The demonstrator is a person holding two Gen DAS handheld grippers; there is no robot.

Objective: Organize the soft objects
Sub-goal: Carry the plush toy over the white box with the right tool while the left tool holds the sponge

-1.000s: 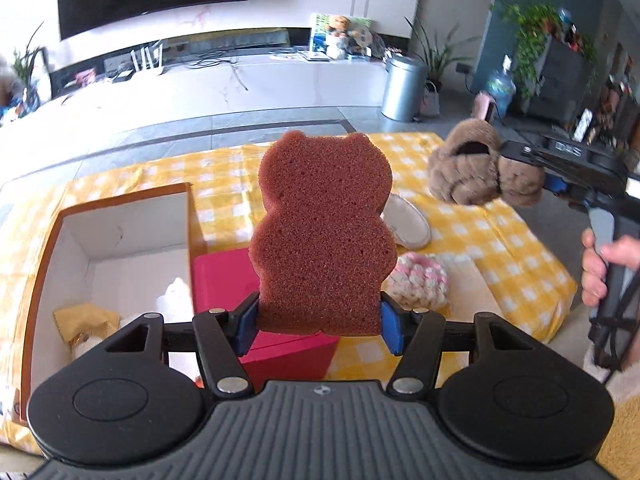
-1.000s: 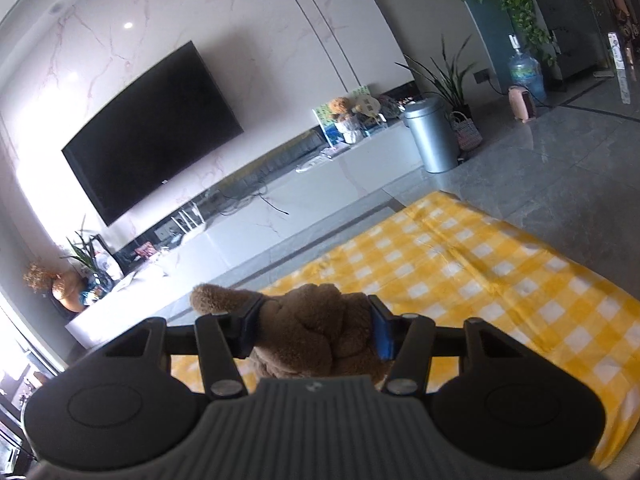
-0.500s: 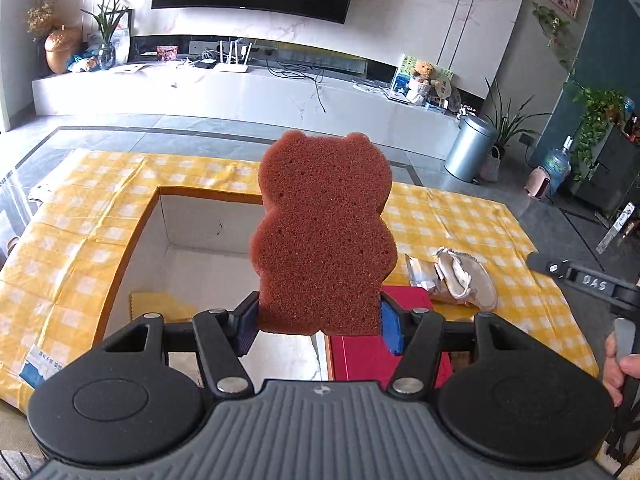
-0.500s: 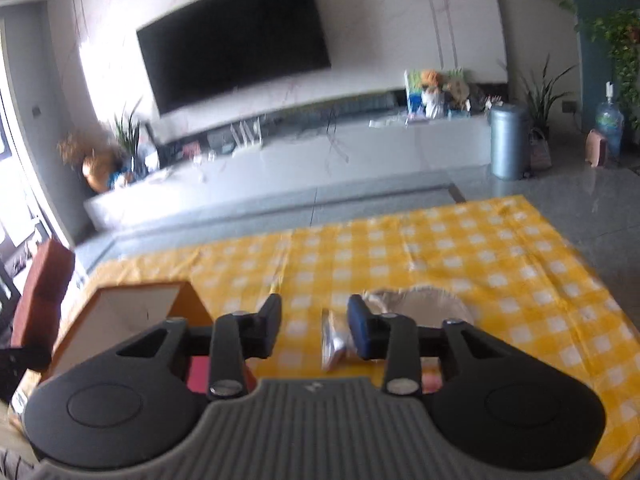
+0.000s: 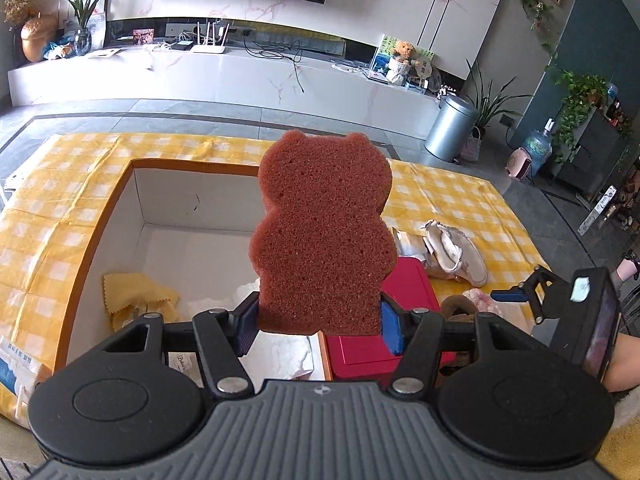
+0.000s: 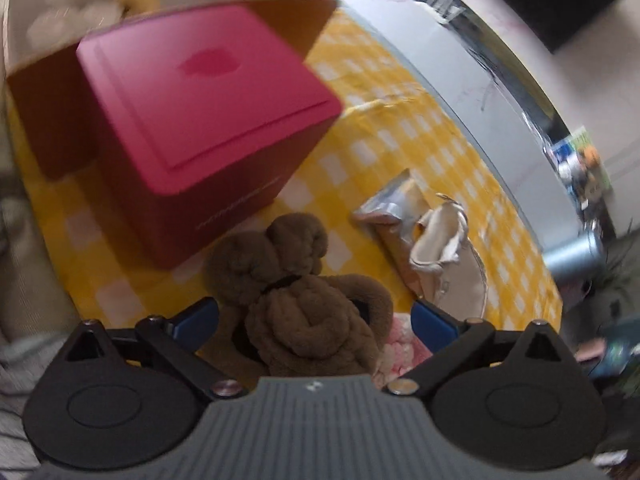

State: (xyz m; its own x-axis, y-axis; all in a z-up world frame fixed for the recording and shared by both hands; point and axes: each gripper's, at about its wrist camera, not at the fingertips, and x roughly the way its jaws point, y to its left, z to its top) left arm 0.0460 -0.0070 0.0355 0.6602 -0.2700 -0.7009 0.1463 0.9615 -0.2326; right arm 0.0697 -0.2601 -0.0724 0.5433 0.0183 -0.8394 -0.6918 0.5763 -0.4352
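left gripper: clamped on bear sponge, upright over box | right gripper: jaws opening, pads clear of plush toy between them

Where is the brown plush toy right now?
In the right wrist view, the brown plush toy lies on the yellow checked cloth between the opening right gripper fingers, just below the pink box.

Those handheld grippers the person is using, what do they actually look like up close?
Both look alike. The left gripper and right gripper each have a ribbed grey body with a small logo, two round black discs at its sides, black linkage arms with silver rivets, and blue pads on the fingers. Seen from the left wrist, the right one carries a small screen at its back. No cables show.
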